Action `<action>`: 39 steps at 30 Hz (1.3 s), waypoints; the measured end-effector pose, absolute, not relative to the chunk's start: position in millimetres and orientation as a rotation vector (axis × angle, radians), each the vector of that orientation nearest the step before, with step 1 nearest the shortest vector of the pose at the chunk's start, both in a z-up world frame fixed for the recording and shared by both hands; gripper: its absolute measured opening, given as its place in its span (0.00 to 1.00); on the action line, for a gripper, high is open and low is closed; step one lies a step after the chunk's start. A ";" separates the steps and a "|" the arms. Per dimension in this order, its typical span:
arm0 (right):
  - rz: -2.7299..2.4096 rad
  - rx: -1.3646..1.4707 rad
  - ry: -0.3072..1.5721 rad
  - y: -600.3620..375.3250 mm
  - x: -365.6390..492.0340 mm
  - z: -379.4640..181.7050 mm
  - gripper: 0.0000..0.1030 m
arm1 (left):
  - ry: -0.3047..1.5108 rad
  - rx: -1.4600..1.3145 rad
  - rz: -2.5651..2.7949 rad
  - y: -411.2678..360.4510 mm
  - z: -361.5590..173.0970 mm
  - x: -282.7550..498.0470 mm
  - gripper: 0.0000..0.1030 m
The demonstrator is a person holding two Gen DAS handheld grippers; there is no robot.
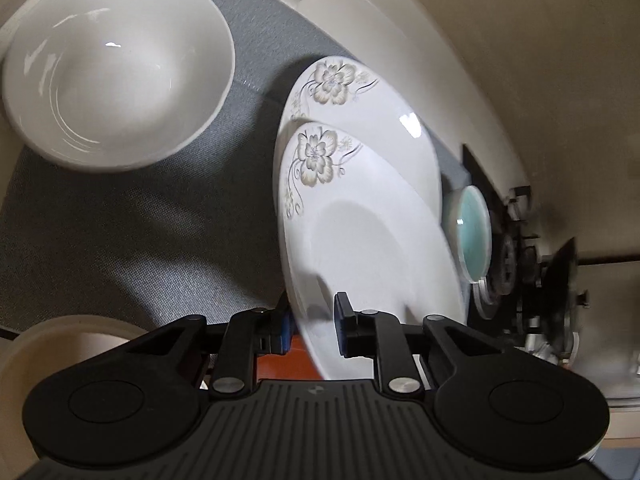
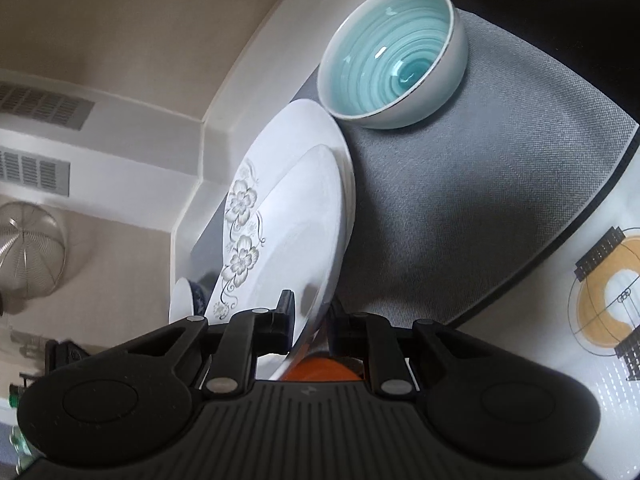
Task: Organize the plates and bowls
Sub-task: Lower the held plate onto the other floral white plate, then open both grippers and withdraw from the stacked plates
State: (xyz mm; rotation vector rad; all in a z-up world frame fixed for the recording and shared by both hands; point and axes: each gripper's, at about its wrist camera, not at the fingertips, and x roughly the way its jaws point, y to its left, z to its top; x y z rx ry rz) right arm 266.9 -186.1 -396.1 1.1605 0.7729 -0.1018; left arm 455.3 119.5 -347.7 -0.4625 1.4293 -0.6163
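Here, both grippers (image 1: 311, 322) (image 2: 310, 320) clamped on floral plates (image 1: 372, 248), teal bowl (image 2: 394, 56) just beside.

Count of dishes, both wrist views taken together.

Flowered plates: two. The smaller flowered plate (image 1: 372, 240) lies over the larger flowered plate (image 1: 360, 104), both white with grey blossoms on the rim.

Bowls: two sure. One white bowl (image 1: 116, 68) at far left on the grey mat (image 1: 140, 240); one blue-green bowl (image 2: 394, 54) at far right beyond the plates.

One more white dish with a dark blue pattern (image 2: 188, 300) shows at the near left in the right wrist view, partly hidden; possibly a third bowl.

Mats: one.

Wire strainers: one (image 2: 28, 252), on the left wall.
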 end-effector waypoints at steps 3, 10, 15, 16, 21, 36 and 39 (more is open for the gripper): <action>-0.107 1.154 0.776 -186.4 271.6 -398.4 0.17 | 1.412 -0.477 -0.649 130.0 -340.2 451.7 0.20; -0.111 1.160 0.792 -191.1 281.4 -404.5 0.16 | 1.442 -0.501 -0.605 123.8 -349.1 456.1 0.13; -0.082 1.213 0.800 -199.4 278.5 -406.0 0.18 | 1.425 -0.519 -0.588 123.0 -352.4 456.6 0.12; -0.086 1.208 0.800 -200.4 277.3 -404.6 0.18 | 1.421 -0.521 -0.585 122.6 -352.7 456.8 0.12; -0.110 1.193 0.788 -205.8 265.7 -398.0 0.20 | 1.413 -0.510 -0.588 120.3 -352.3 455.3 0.12; -0.231 1.019 0.854 -190.7 295.4 -392.5 0.12 | 1.379 -0.373 -0.580 104.8 -350.0 480.3 0.13; -0.240 0.981 0.859 -188.4 299.5 -390.0 0.12 | 1.388 -0.396 -0.578 108.9 -355.2 481.7 0.13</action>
